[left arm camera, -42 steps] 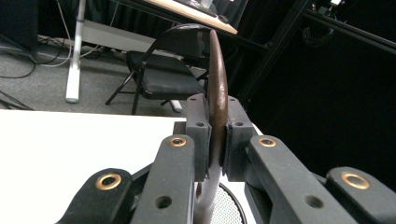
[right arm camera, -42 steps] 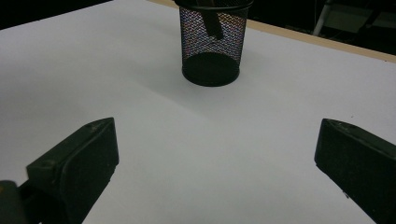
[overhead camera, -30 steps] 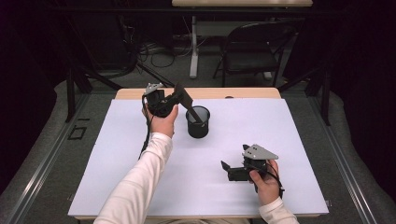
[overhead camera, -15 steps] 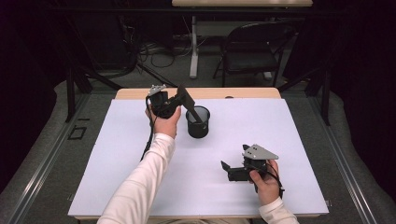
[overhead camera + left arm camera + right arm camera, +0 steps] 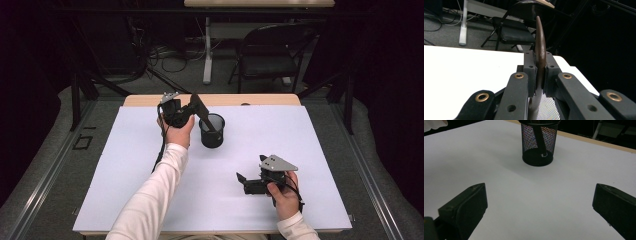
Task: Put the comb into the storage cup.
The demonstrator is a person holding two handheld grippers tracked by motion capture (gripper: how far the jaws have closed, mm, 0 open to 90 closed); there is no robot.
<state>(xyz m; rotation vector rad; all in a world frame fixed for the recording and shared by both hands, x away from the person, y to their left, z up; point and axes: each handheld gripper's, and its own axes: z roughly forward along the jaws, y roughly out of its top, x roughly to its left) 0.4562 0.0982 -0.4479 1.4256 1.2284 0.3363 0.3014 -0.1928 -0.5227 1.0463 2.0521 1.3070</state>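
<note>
Left gripper view: left claw (image 5: pixel 539 75) pinches brown utensil (image 5: pixel 540 45) above mesh cup (image 5: pixel 549 110).

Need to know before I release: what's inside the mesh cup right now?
Inside the black mesh cup, the lower end of a dark brown utensil reaches its floor, held by the left gripper. Whether anything else lies behind it, the mesh hides.
</note>
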